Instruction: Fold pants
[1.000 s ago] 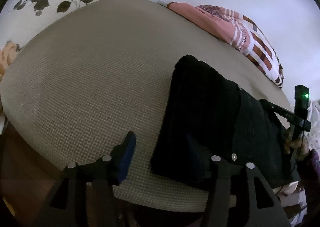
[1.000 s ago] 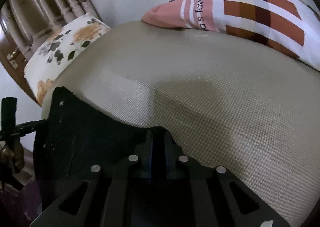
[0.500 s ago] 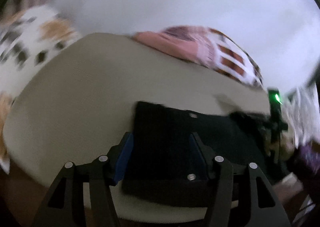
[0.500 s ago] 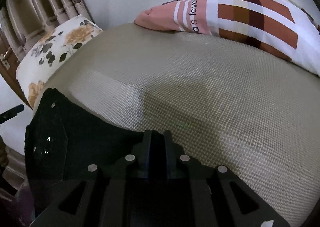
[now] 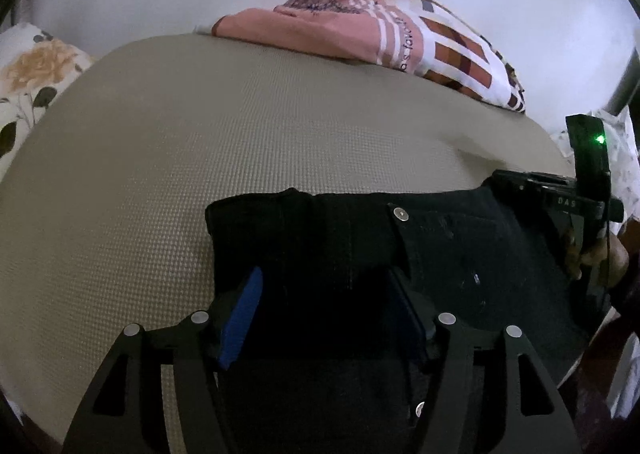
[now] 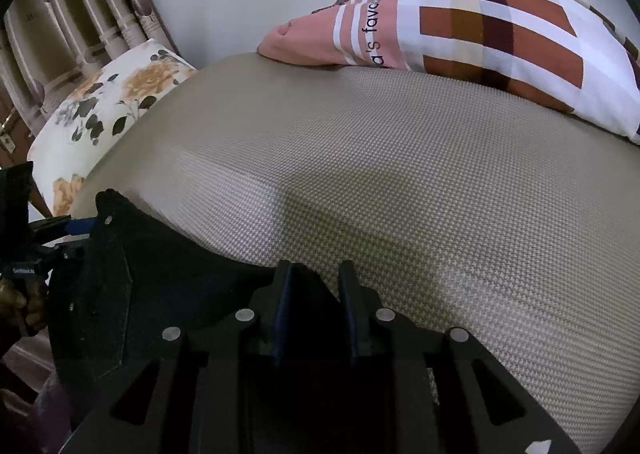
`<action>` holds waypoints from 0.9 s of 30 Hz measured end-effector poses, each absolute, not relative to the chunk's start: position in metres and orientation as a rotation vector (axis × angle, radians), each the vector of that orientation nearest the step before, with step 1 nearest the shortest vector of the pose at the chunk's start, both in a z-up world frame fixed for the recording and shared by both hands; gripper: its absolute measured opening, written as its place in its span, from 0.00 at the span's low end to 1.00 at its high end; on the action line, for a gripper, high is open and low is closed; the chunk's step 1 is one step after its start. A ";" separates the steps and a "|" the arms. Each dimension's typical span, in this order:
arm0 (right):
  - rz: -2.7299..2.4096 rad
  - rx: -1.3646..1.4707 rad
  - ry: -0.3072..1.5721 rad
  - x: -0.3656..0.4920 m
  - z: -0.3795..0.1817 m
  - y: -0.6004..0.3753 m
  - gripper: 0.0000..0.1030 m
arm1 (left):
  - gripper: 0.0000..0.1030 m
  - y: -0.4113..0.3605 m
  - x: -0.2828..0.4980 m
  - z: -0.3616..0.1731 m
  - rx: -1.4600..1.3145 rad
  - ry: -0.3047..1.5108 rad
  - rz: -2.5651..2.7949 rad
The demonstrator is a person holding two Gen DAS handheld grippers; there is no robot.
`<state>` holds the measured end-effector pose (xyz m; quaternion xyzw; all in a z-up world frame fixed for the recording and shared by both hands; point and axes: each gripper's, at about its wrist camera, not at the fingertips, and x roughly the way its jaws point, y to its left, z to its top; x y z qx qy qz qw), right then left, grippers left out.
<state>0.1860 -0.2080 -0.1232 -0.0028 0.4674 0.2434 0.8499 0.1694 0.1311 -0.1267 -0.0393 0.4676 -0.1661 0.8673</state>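
Black pants (image 5: 360, 250) lie folded on a beige woven bed cover (image 5: 200, 154), near its front edge. My left gripper (image 5: 326, 290) is open, its blue-padded fingers (image 5: 244, 310) straddling the near edge of the pants. In the right wrist view the pants (image 6: 152, 286) lie at the lower left. My right gripper (image 6: 316, 294) has its jaws a small gap apart over the right end of the pants. The right gripper also shows in the left wrist view (image 5: 560, 198), at the pants' right end.
A pink, brown and white checked pillow (image 6: 480, 30) lies at the back of the bed. A floral pillow (image 6: 108, 106) sits at the left by a wooden headboard (image 6: 80, 18). A white wall is behind.
My left gripper swung from beside the pants' left edge to straddle their near edge. My right gripper's jaws opened slightly from shut.
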 end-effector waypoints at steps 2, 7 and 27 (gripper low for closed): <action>0.508 0.026 0.983 0.187 -0.122 -0.214 0.34 | 0.63 0.134 0.167 -0.124 -0.111 0.970 -0.351; 0.434 0.307 0.868 0.152 -0.078 -0.277 0.45 | 0.63 0.140 0.149 -0.094 -0.144 0.912 -0.322; -0.108 1.080 0.493 -0.251 -0.090 -0.583 0.51 | 0.65 0.114 0.076 -0.080 -0.089 0.908 -0.319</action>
